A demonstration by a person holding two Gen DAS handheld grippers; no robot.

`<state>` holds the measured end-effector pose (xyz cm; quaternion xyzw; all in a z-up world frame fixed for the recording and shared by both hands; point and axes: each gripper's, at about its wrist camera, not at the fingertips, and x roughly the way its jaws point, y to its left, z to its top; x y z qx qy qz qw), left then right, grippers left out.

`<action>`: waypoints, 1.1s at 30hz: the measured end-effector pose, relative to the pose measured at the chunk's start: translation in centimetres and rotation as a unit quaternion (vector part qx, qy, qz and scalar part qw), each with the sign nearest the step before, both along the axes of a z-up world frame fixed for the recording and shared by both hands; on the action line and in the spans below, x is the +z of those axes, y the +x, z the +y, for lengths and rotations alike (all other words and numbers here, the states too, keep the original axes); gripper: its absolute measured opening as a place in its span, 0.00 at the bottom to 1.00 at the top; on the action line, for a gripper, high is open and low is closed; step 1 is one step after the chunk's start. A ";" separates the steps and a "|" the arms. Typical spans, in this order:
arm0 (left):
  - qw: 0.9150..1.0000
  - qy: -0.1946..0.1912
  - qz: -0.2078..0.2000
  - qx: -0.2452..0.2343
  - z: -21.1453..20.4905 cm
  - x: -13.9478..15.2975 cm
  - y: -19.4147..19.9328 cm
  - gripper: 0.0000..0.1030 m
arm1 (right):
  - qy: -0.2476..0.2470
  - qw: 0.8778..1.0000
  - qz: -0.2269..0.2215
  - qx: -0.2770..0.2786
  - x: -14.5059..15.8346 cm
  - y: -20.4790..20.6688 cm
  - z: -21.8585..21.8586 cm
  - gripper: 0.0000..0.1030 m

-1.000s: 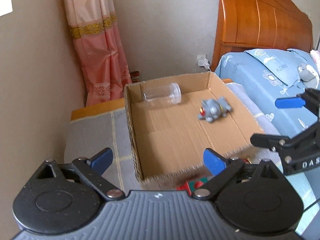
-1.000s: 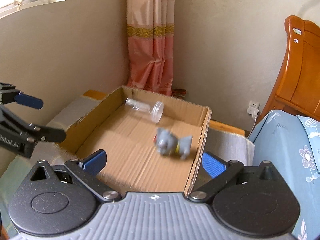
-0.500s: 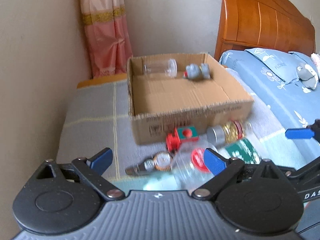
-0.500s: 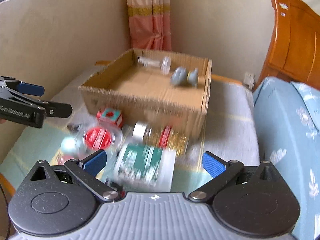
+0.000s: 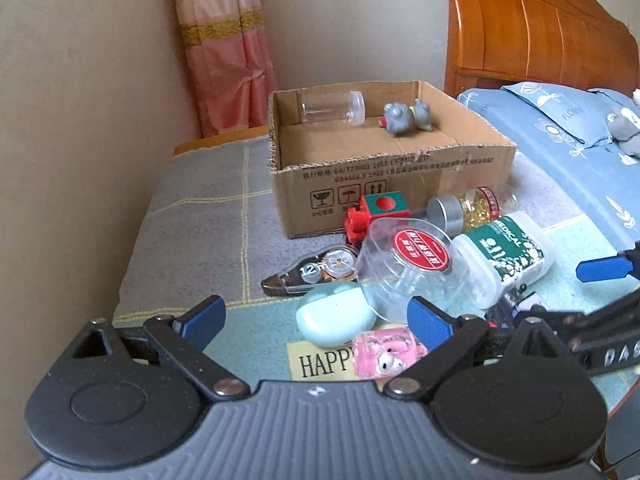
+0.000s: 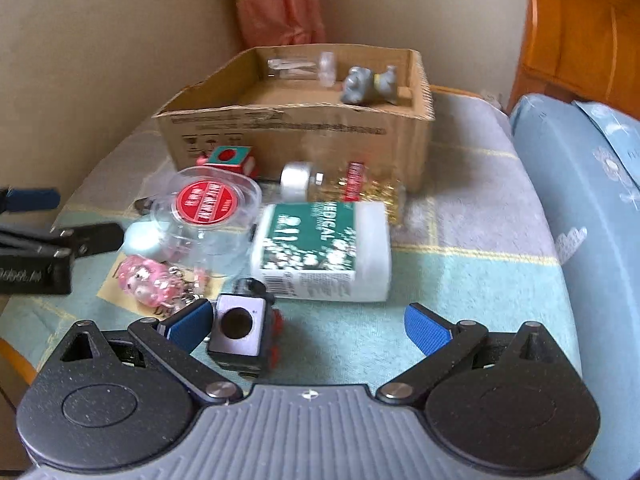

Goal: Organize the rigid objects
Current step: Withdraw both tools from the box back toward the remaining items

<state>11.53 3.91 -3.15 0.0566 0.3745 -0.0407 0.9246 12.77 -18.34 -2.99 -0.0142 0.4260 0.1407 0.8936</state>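
Both claws, left [image 5: 316,322] and right [image 6: 308,326], spread wide, empty, poised over clutter; open brown cardboard box [image 5: 400,172] behind for sorting.

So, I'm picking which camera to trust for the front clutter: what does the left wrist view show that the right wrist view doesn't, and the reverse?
Only the left wrist view shows the correction tape dispenser clearly, plus the bed pillow.

Only the right wrist view shows the white-faced cube toy, close to the right tool.

Both show the cardboard box holding the grey toy and clear jar, and, outside it, the green-labelled bottle, red-lidded clear container and pink keychain. Both tools are open and empty.
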 end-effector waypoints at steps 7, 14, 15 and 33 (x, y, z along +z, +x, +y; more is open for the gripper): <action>1.000 -0.003 -0.003 -0.011 -0.7 -0.1 -0.1 0.94 | 0.012 0.998 0.012 -0.059 -0.6 -0.1 -3.6 1.00; 1.000 -0.010 0.011 -0.025 -1.3 -1.1 0.2 0.94 | 0.019 0.999 -0.004 -0.032 -1.4 -1.2 -5.2 1.00; 0.999 -0.011 0.016 -0.026 -1.3 -1.4 0.3 0.94 | 0.012 1.000 -0.007 -0.020 -1.6 -1.4 -4.8 1.00; 0.998 -0.001 0.057 -0.021 -2.0 -4.8 1.5 0.94 | -0.044 0.997 -0.047 0.039 -3.8 -2.3 -0.8 1.00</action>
